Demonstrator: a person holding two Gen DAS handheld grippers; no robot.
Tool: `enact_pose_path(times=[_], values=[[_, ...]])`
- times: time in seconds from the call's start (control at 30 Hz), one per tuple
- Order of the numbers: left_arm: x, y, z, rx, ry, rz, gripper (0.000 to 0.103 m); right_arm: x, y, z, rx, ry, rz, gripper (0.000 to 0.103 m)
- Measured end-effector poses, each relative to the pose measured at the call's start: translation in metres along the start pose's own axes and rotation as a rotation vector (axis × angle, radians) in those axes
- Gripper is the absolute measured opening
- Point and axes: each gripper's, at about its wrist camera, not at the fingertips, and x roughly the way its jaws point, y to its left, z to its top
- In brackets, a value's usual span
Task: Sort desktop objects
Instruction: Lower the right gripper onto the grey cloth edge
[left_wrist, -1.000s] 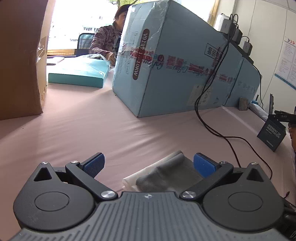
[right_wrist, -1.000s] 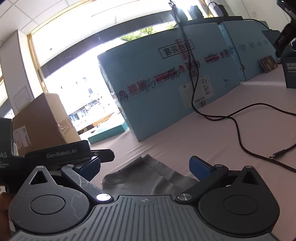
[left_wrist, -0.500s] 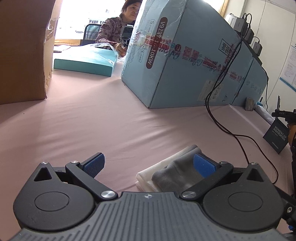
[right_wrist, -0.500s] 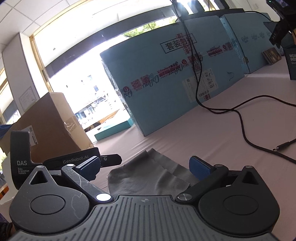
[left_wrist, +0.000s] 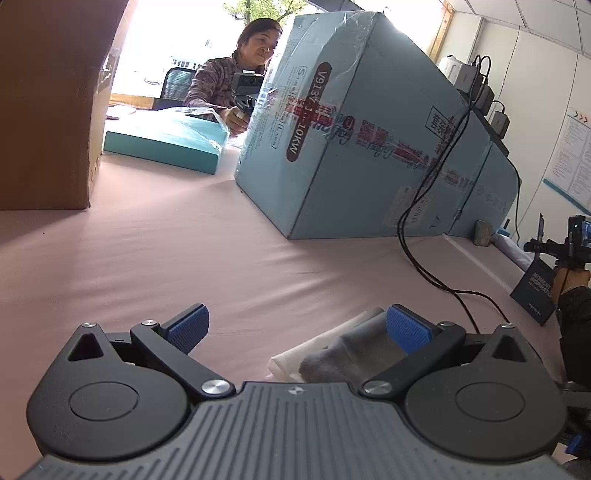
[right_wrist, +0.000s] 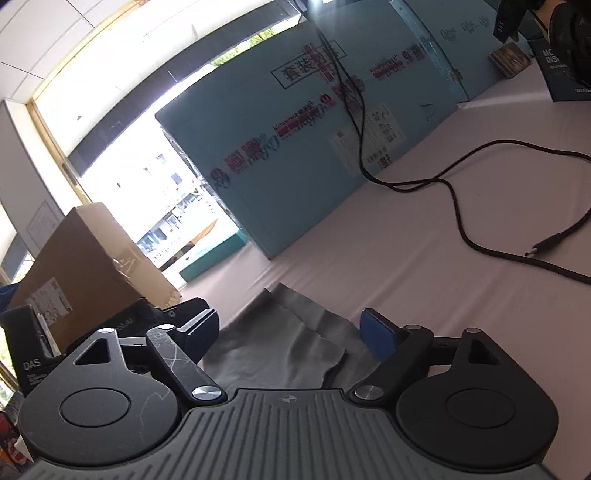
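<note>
A: Hovering low over a pink table cover (left_wrist: 192, 258), the left gripper (left_wrist: 297, 326) has its blue pads spread wide, gripping nothing. A folded grey cloth (left_wrist: 354, 350) on a cream cloth (left_wrist: 325, 341) lies just inside the right-hand pad.

B: And the right gripper (right_wrist: 295, 332)?

A: Also released, jaws apart over the grey cloth (right_wrist: 280, 350), which lies flat and creased between its fingers. Whether a pad touches the fabric, I cannot tell.

B: Beyond them?

A: A black cable (right_wrist: 480, 206) trails across the table from a large teal carton (left_wrist: 362, 147). A brown cardboard box (left_wrist: 48, 110) stands left; a seated person (left_wrist: 236, 85) is behind.
</note>
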Motion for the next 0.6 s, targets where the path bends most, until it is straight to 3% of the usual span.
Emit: enact_pose_path(times=[0.23, 0.27, 0.4, 0.6], values=[[-0.002, -0.001, 0.000, -0.009, 0.003, -0.043, 0.103, -0.006, -0.009, 0.001, 0.005, -0.035, -0.098, 0.080], [-0.002, -0.002, 0.000, -0.008, 0.006, -0.048, 0.103, -0.004, -0.011, 0.001, 0.015, -0.019, -0.092, 0.077], [-0.001, -0.002, -0.001, -0.002, 0.009, -0.048, 0.103, 0.000, -0.013, 0.000, 0.015, 0.015, -0.080, 0.047], [0.000, -0.001, -0.001, -0.009, 0.009, -0.045, 0.103, -0.002, -0.012, 0.000, 0.013, 0.008, -0.043, 0.025]])
